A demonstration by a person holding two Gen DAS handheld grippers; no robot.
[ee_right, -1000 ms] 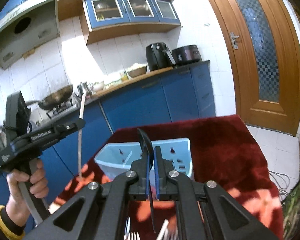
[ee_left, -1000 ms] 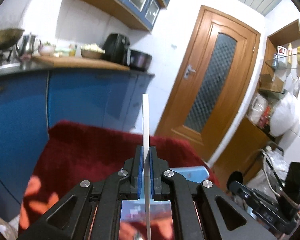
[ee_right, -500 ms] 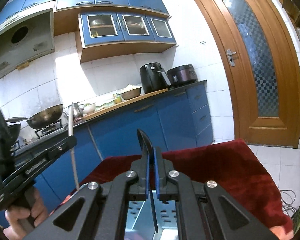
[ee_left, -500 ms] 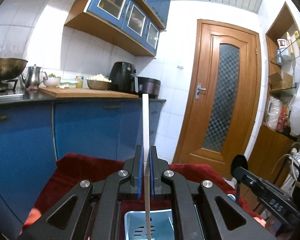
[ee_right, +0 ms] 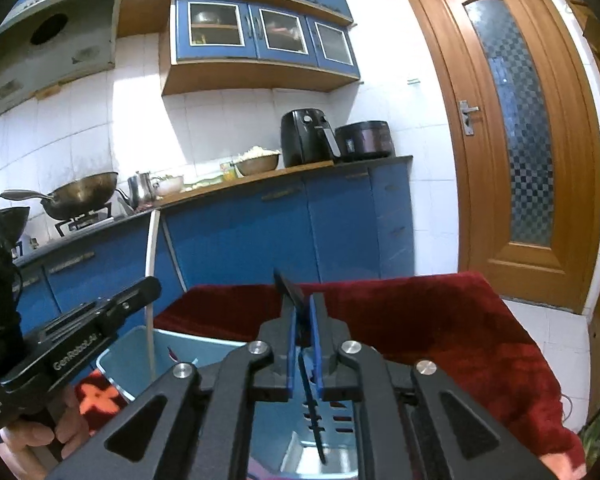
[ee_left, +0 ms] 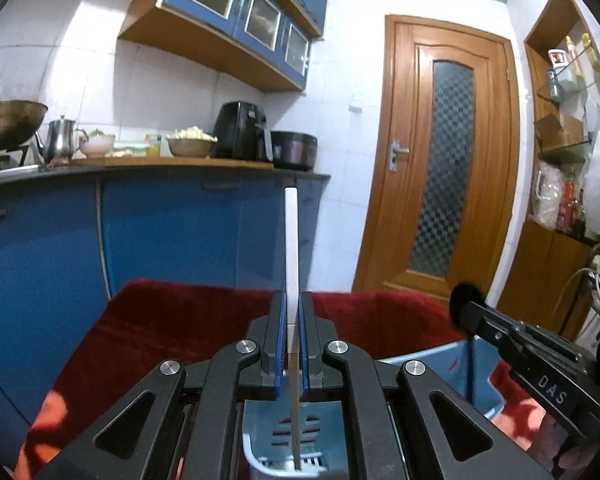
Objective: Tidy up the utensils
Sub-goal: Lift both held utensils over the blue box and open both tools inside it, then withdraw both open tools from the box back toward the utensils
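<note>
My left gripper (ee_left: 291, 300) is shut on a white-handled utensil (ee_left: 291, 248) held upright, its metal lower end reaching down into a light blue slotted utensil holder (ee_left: 332, 440). My right gripper (ee_right: 303, 304) is shut on a black utensil (ee_right: 288, 288), also upright, its lower end hanging inside the same holder (ee_right: 132, 356). In the left wrist view the right gripper (ee_left: 466, 308) shows at the right with the black utensil over the holder. In the right wrist view the left gripper (ee_right: 148, 284) shows at the left with the white utensil (ee_right: 152, 248).
The holder stands on a table covered with a dark red cloth (ee_right: 440, 320). Blue kitchen cabinets (ee_left: 172, 232) with a counter holding a wok, kettle, bowls and air fryer stand behind. A wooden door (ee_left: 440, 160) is at the right.
Both grippers have tilted up and moved over the holder, lowering the utensils' lower ends into it. Both remain shut on their utensils.
</note>
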